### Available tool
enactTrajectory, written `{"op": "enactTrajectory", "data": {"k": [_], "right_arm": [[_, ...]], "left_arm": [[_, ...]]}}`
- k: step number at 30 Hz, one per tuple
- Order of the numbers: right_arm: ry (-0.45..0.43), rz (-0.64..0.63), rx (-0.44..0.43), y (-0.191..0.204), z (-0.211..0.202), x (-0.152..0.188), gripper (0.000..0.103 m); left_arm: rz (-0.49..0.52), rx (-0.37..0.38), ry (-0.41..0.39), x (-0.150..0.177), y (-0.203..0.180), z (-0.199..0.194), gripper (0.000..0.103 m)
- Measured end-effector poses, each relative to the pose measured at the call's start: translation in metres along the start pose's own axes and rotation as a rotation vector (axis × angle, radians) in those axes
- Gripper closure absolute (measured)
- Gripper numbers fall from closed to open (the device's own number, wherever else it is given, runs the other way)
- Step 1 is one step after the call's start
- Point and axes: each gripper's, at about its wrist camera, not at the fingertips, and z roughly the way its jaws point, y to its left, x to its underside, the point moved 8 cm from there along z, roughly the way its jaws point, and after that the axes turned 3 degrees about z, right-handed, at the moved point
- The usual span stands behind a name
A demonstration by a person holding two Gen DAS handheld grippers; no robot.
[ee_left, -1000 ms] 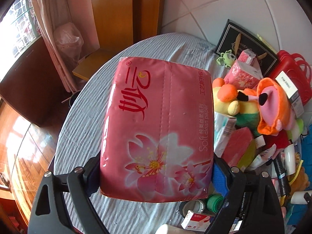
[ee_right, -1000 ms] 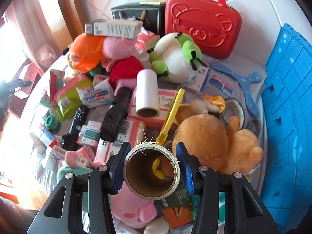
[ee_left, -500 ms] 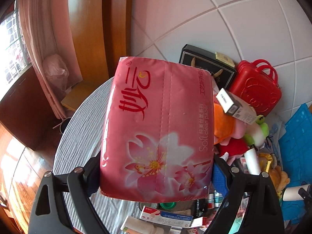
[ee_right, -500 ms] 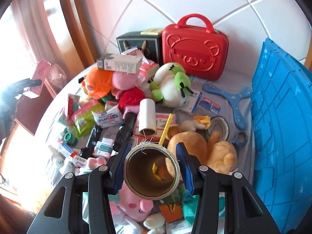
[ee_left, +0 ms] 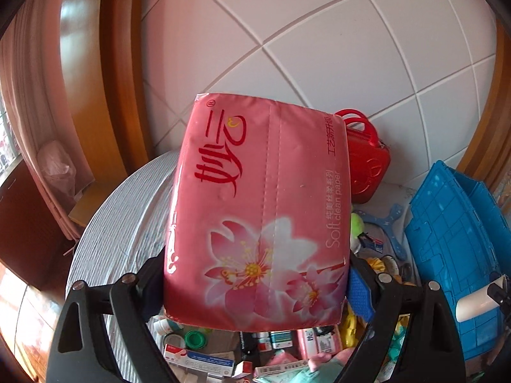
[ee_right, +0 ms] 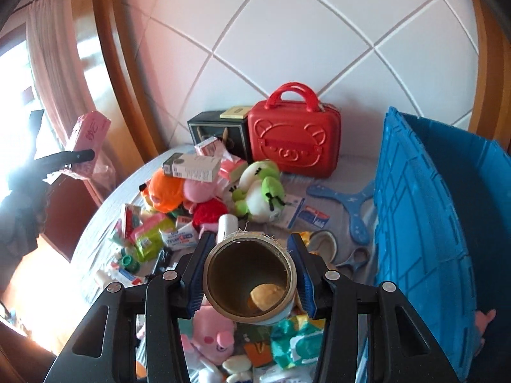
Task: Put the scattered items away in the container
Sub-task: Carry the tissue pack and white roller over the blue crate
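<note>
My left gripper point(ee_left: 255, 284) is shut on a pink tissue pack point(ee_left: 258, 204) with flower print, held high above the table. It also shows far left in the right wrist view point(ee_right: 91, 131). My right gripper point(ee_right: 250, 274) is shut on a roll of tape point(ee_right: 250, 279), seen end-on, held above the pile. The blue crate point(ee_right: 431, 236) stands at the right, its open top showing; it also shows in the left wrist view point(ee_left: 453, 242). A heap of plush toys point(ee_right: 258, 188), boxes and tubes covers the round table point(ee_right: 105, 220).
A red bear-face case point(ee_right: 293, 143) and a dark box point(ee_right: 217, 131) stand at the back by the tiled wall. A blue boomerang point(ee_right: 348, 204) and scissors point(ee_right: 354, 260) lie beside the crate. Curtain and wooden frame are at the left.
Both grippers have risen and tilted up with their loads. The crate's open top has come into the right wrist view, and the crate now shows in the left wrist view.
</note>
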Motion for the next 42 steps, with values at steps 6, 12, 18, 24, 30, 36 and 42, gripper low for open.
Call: {"op": "enactTrajectory", "data": {"k": [6, 12, 18, 24, 30, 36, 42], "right_arm": [[-0.09, 0.031, 0.005, -0.026, -0.045, -0.025, 0.057], [-0.171, 0.061, 0.023, -0.06, -0.089, -0.041, 0.057], [-0.235, 0.099, 0.066, -0.101, -0.126, -0.047, 0.058], [-0.283, 0.141, 0.133, -0.148, -0.156, -0.047, 0.058], [-0.305, 0.173, 0.204, -0.189, -0.182, -0.036, 0.058], [-0.298, 0.218, 0.259, -0.219, -0.197, -0.016, 0.058], [-0.281, 0.282, 0.307, -0.25, -0.207, 0.008, 0.058]], "left_arm": [[0.084, 0.071, -0.025, -0.019, -0.076, -0.005, 0.013], [0.172, 0.151, -0.052, -0.037, -0.159, -0.012, 0.013], [0.253, 0.254, -0.071, -0.051, -0.249, -0.022, 0.013], [0.353, 0.368, -0.092, -0.061, -0.341, -0.036, 0.013], [0.44, 0.451, -0.11, -0.057, -0.417, -0.05, 0.013], [0.509, 0.509, -0.102, -0.051, -0.471, -0.054, 0.013], [0.574, 0.541, -0.093, -0.044, -0.51, -0.056, 0.013]]}}
